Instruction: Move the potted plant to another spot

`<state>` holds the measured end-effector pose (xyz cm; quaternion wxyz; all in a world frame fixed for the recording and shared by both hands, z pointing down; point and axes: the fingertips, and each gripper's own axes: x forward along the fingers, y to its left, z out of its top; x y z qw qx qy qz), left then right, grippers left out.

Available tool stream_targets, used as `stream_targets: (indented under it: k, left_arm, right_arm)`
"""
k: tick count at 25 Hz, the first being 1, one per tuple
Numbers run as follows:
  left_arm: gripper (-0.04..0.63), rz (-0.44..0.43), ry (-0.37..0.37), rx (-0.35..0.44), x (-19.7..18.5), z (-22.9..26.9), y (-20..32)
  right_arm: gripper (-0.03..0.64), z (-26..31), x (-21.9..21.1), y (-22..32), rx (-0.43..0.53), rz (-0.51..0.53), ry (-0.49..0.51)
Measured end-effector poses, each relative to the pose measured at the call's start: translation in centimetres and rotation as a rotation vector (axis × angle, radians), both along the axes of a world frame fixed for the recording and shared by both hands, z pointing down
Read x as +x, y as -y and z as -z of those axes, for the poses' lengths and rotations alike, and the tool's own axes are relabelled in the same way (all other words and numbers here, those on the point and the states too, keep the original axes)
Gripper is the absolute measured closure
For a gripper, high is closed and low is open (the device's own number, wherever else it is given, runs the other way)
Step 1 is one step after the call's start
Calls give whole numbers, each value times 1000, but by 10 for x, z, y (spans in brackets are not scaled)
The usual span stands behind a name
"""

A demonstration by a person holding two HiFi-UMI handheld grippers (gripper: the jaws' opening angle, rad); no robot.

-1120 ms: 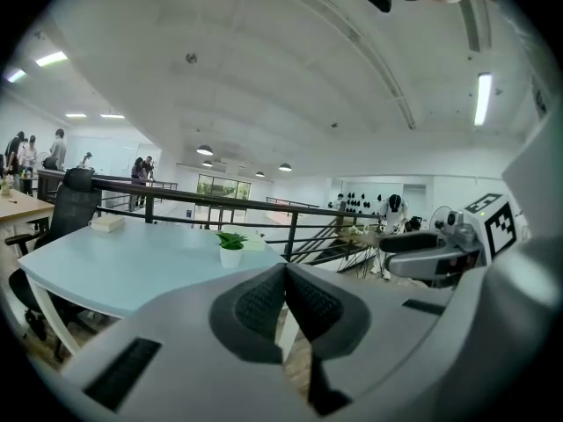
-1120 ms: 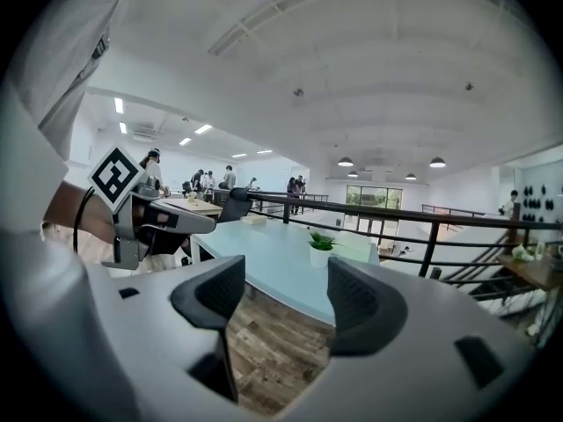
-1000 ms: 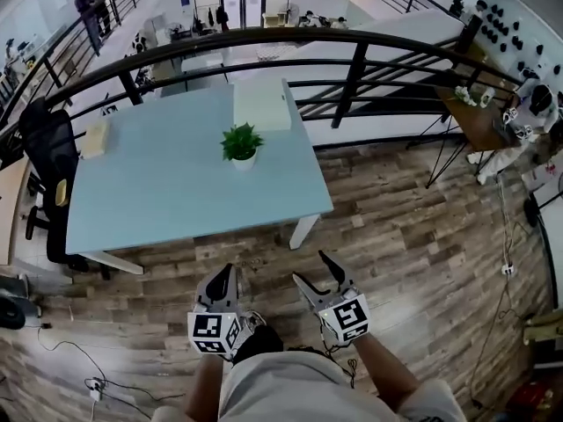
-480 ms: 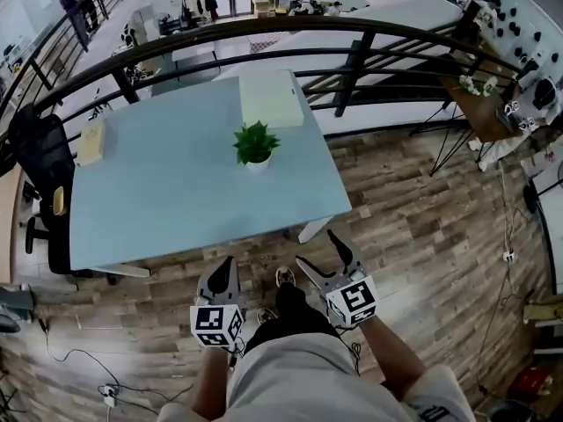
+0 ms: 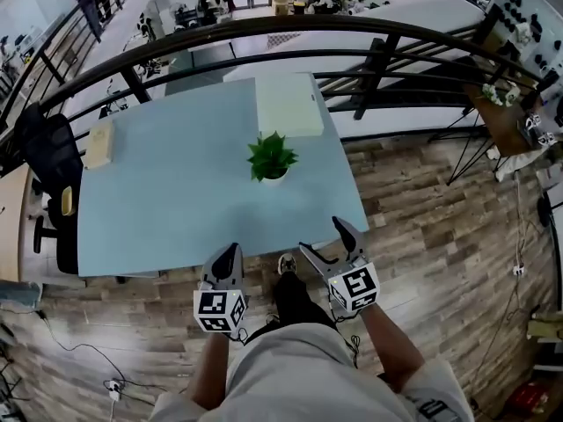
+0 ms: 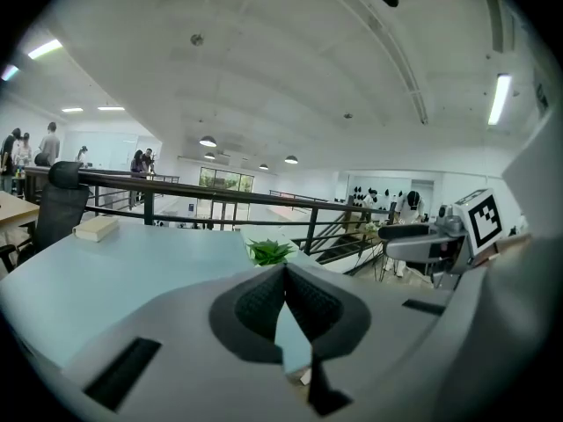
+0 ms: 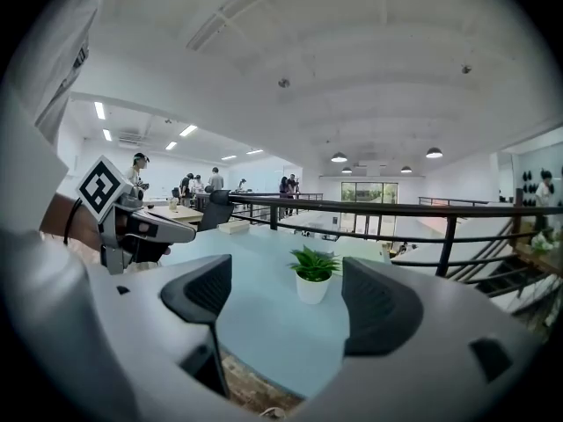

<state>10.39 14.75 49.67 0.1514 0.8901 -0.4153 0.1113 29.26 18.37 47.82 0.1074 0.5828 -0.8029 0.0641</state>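
Observation:
A small green potted plant in a white pot stands on the pale blue table, right of its middle. It also shows ahead in the right gripper view and beyond the jaws in the left gripper view. My left gripper hovers at the table's near edge with its jaws shut and nothing in them. My right gripper is at the near right corner, its jaws opening, with nothing between them. Both are well short of the plant.
A white box lies at the table's far side and a tan box at its left. A black railing runs behind the table, a black chair stands left. A wooden floor spreads to the right.
I have walked up to the table; both grippers moved forward from over the floor to its near edge. The right gripper's jaws have spread wider.

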Motion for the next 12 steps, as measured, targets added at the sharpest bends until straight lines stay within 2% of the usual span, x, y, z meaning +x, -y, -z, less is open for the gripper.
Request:
stream_targets:
  k: [5, 9, 12]
  left_arm:
    - [584, -8, 41, -41, 22, -19, 57]
    - [584, -13, 92, -121, 39, -52, 88]
    - [584, 1, 87, -182, 46, -69, 109]
  right_arm:
    - [215, -15, 21, 52, -26, 35, 17]
    - [212, -36, 39, 83, -73, 80, 4]
    - [209, -55, 44, 105, -114, 113, -7]
